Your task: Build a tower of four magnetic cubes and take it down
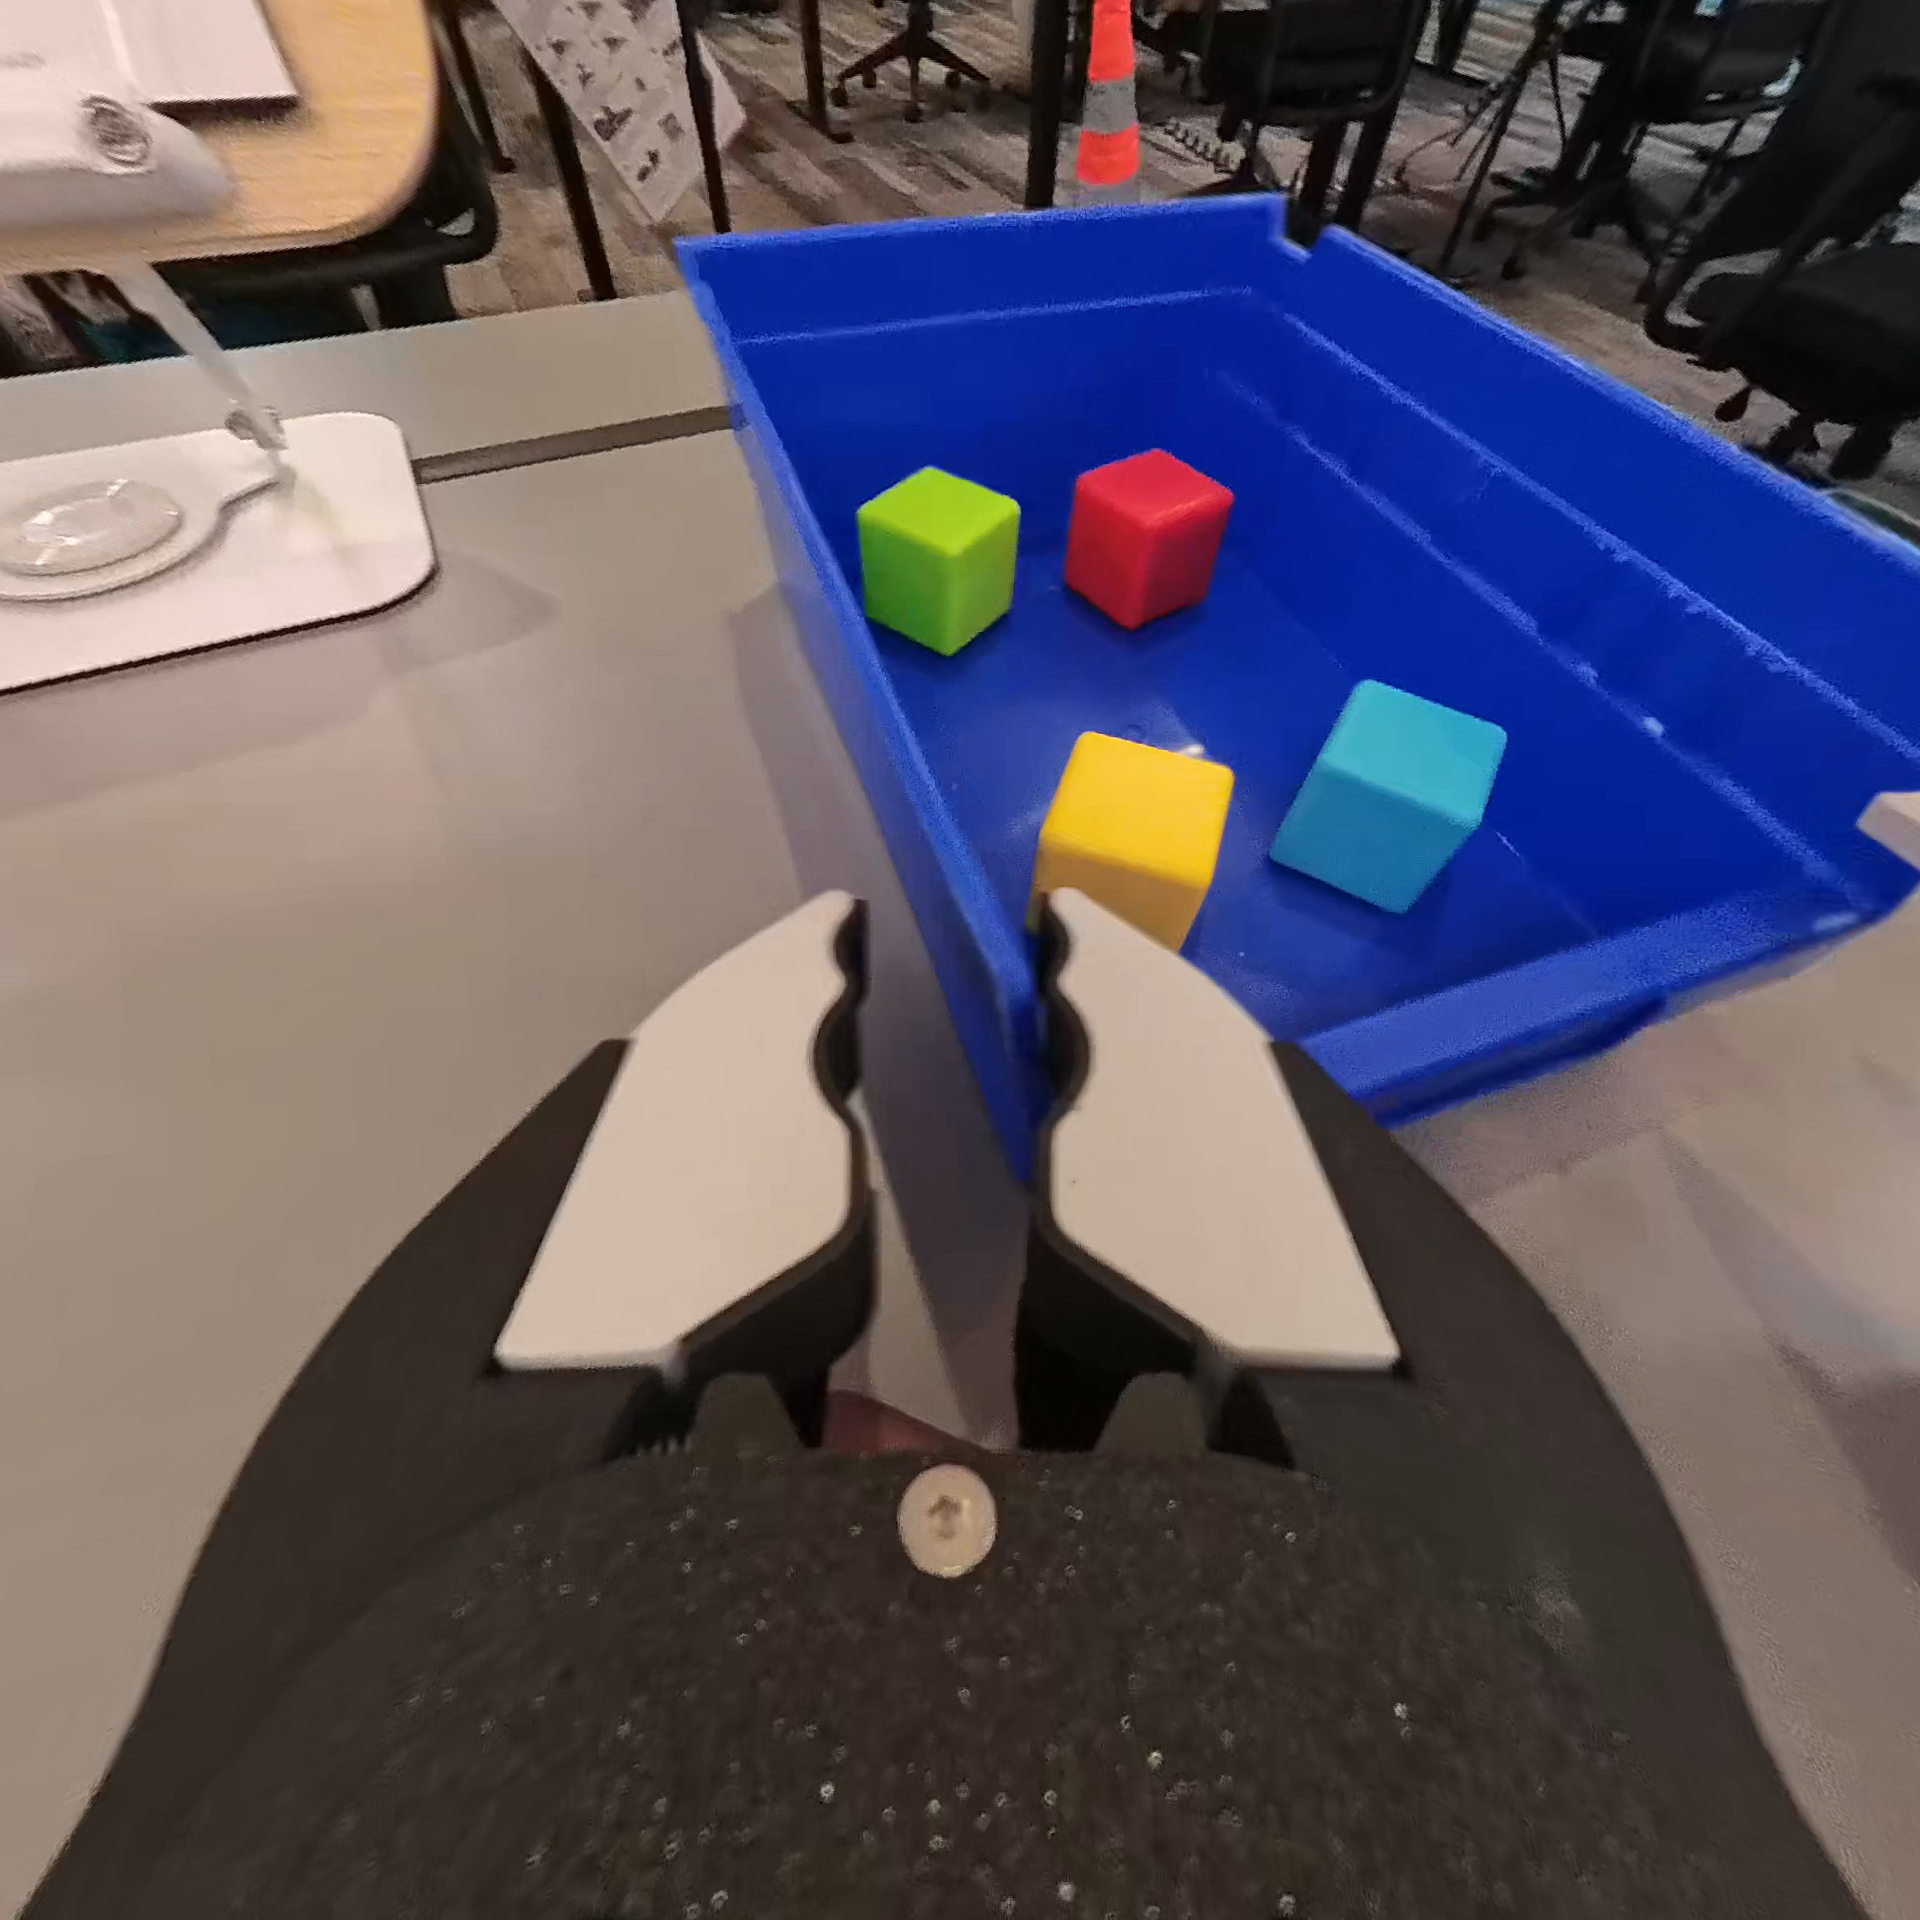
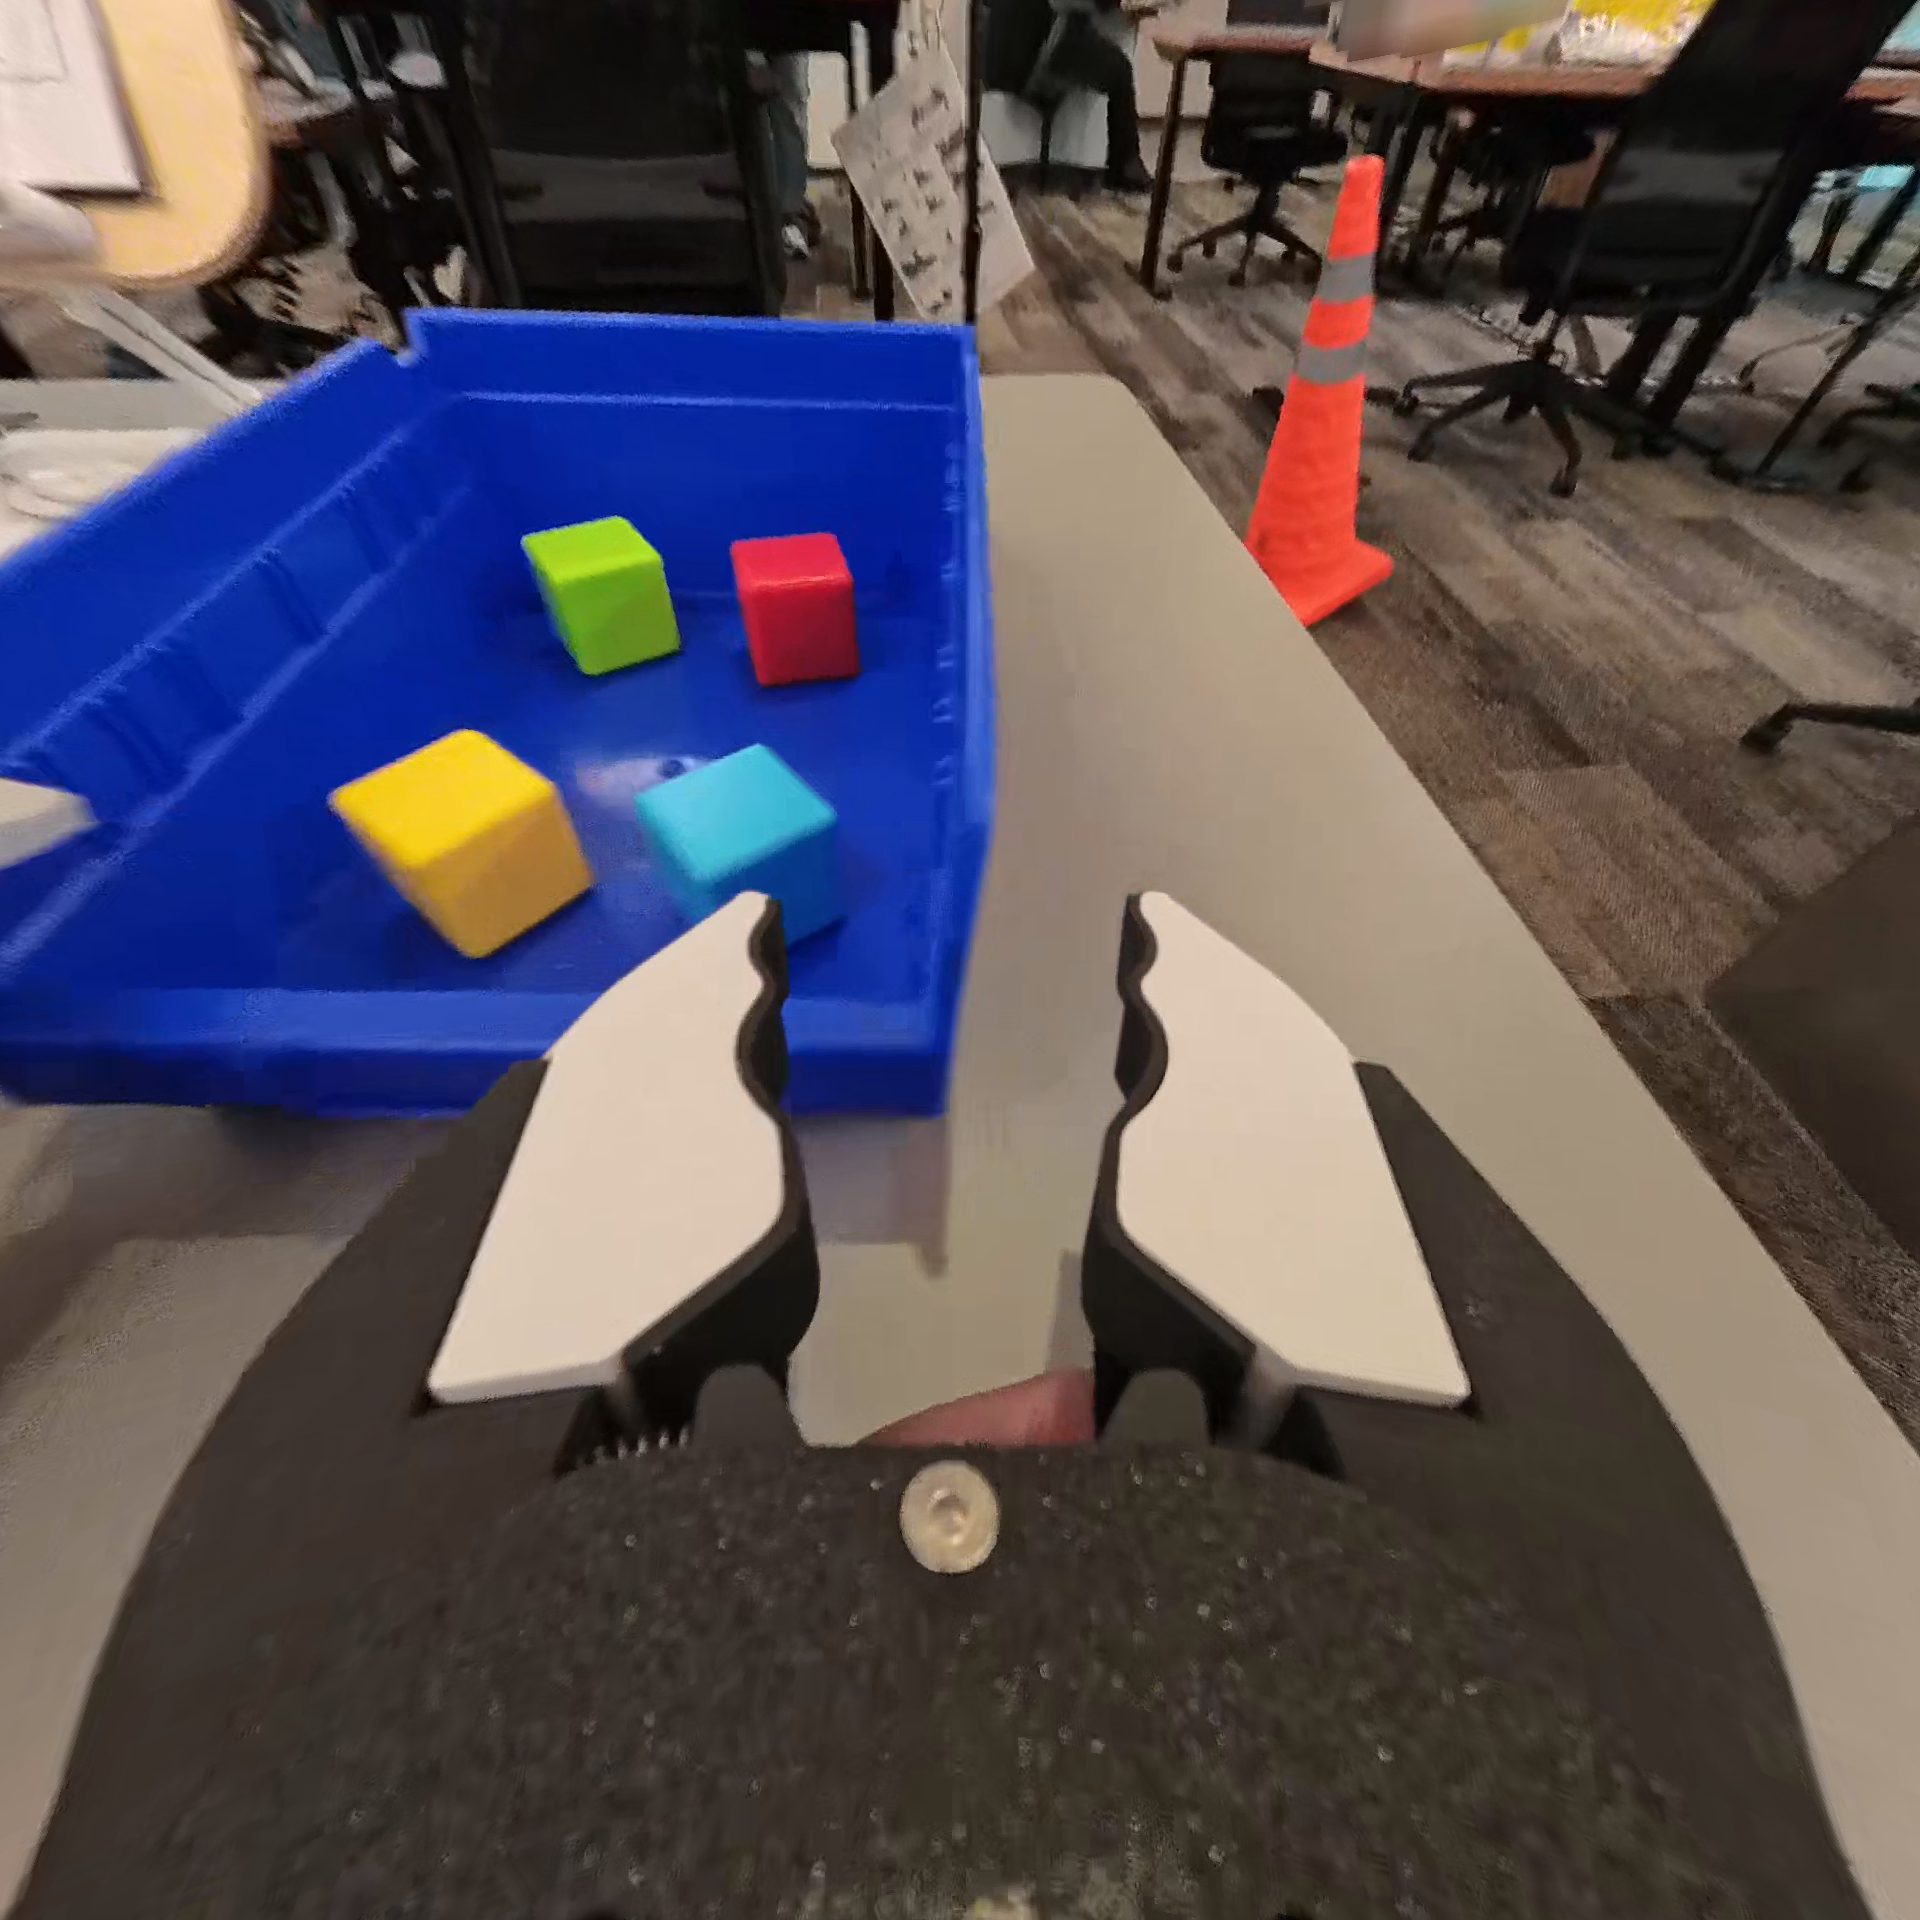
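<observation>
While all four cubes lie loose on the floor of the blue bin [image 1: 1039, 260], no tower has been started. The green cube [image 1: 938, 558] and red cube [image 1: 1148, 535] stand toward the far end, the yellow cube [image 1: 1135, 826] and light-blue cube [image 1: 1390, 795] nearer, none touching another. The bin rests on the grey tabletop [image 1: 416, 935].

Neither tool holds anything: the left gripper [image 1: 951, 914] hovers over the bin's near left wall with its jaws parted by a narrow gap, and the right gripper [image 2: 951, 914] hangs above the bin's near right corner with its jaws spread wider.

By the look of them the cubes are hard, smooth plastic, probably light and a little slippery (the magnets may tug neighbours together once close). A square pinch across two opposite flat faces, at mid-height, seems safest; corners would likely slip. An orange cone [image 2: 1330, 416] stands on the floor beyond.
</observation>
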`<state>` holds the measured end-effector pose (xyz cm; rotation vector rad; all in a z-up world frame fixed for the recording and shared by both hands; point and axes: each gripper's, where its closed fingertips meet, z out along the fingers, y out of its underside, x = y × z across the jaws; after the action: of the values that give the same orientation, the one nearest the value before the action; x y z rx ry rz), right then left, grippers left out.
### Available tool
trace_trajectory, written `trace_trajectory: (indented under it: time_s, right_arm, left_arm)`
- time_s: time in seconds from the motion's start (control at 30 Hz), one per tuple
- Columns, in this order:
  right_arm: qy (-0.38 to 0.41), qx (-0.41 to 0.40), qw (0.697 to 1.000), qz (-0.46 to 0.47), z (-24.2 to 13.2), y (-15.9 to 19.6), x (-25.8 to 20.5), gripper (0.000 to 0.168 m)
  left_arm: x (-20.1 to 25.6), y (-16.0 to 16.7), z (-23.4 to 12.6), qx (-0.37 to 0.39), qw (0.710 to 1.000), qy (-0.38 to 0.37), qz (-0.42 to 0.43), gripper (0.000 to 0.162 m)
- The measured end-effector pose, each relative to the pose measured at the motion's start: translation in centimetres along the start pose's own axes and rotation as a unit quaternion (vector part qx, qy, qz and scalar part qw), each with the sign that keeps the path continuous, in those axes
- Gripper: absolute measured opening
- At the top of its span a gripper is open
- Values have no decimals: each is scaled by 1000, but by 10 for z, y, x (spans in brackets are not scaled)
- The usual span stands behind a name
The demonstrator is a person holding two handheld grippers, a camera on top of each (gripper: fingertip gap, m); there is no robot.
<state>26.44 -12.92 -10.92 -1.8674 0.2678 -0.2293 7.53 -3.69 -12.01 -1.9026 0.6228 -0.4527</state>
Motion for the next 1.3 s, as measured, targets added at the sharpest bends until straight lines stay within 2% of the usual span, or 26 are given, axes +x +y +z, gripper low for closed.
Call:
trace_trajectory:
  time_s: [0.07,0.23,0.3,0.4,0.47,0.5,0.73,0.9,1.1,1.3]
  right_arm:
    - [9,-14,1000,-3,14,0,-2,60]
    - [-19,-43,999,16,36,9,-30,56]
    - [-26,-34,999,29,39,5,-36,40]
    - [-35,-25,998,42,40,3,-40,34]
    - [-36,-23,997,72,36,3,-40,17]
    - [-18,-18,997,70,33,2,-36,3]
    - [-25,-13,996,85,2,3,-69,3]
    - [-57,1,996,62,-26,-6,-134,3]
    - [-127,-4,991,40,-36,-5,-240,4]
    - [-178,-26,984,6,-35,4,-333,5]
  left_arm:
    - [-7,1,1,1,1000,1,-9,9]
    - [-16,1,2,-8,1000,-7,-14,6]
    - [-17,1,2,-3,1000,-12,-10,6]
    - [-20,1,0,8,999,-27,-17,5]
    - [-25,2,-3,12,999,-36,-26,4]
    - [-27,2,-5,15,999,-40,-28,4]
    - [-46,0,-46,44,997,-64,-6,4]
    - [-93,10,-97,49,995,-89,-16,4]
    - [-176,32,-163,52,985,-158,-38,4]
    - [-260,55,-195,34,978,-181,-92,3]
